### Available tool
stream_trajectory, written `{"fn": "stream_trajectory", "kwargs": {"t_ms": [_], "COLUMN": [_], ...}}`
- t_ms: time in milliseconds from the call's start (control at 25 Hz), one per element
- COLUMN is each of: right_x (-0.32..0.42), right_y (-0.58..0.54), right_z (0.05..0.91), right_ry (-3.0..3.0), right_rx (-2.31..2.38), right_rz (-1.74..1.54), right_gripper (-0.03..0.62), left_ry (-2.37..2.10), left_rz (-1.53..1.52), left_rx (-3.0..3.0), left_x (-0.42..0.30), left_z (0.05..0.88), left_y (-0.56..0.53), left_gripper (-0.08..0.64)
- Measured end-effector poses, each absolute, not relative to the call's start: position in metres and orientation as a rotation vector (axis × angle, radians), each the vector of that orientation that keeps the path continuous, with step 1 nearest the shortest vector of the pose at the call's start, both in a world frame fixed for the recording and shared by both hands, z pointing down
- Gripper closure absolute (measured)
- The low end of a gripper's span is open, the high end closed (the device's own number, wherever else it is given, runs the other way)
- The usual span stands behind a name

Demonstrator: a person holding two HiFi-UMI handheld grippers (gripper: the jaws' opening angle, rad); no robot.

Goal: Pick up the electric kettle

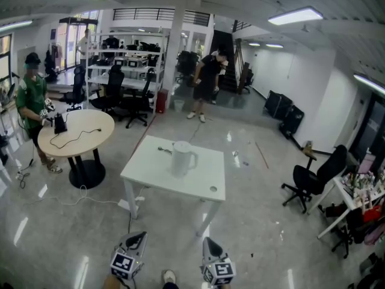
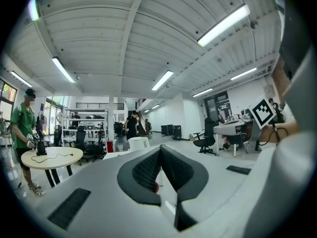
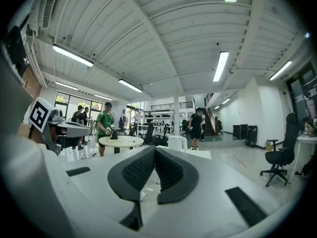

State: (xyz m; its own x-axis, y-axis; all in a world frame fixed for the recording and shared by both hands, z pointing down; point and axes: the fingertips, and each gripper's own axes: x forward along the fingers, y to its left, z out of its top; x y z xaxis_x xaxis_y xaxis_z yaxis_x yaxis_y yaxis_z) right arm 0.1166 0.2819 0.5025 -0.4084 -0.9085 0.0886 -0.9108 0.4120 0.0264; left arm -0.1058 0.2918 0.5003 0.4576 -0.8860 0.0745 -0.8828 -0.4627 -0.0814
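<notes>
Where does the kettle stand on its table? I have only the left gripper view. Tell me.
Observer: The kettle stands near the middle of the white table, handle toward the right in the head view.
Operator: Report the right gripper.
Observer: The right gripper has its fingers together, nothing between them.
Operator: Name anything else on that table.
Observer: A small dark item lies just left of the kettle.

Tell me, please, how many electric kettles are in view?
1: a white electric kettle stands on the white square table, near its middle. The dark corded item on the round table is too small to identify, so another may be hidden.
</notes>
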Motion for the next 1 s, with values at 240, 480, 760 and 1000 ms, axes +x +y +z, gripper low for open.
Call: {"fn": "stream_trajectory", "kwargs": {"t_ms": [240,480,760,1000], "right_x": [0.118,0.12,0.128,0.13], "right_y": [0.243,0.203,0.158,0.119], "right_z": [0.501,0.506,0.511,0.513], "right_ry": [-2.572,-2.567,-2.571,-2.578], "right_rx": [1.636,1.613,1.601,1.6], "right_rz": [0.051,0.089,0.1,0.109], "right_gripper": [0.588,0.588,0.588,0.588], "left_ry": [1.626,1.626,1.628,1.639], "left_rz": [-0.176,-0.206,-0.214,-0.251], "left_rx": [-2.662,-2.67,-2.673,-2.669], "left_x": [-0.104,-0.095,-0.088,-0.083], "left_z": [0.505,0.502,0.508,0.505], "left_y": [0.255,0.216,0.169,0.133], "left_gripper": [0.554,0.554,0.554,0.554]}}
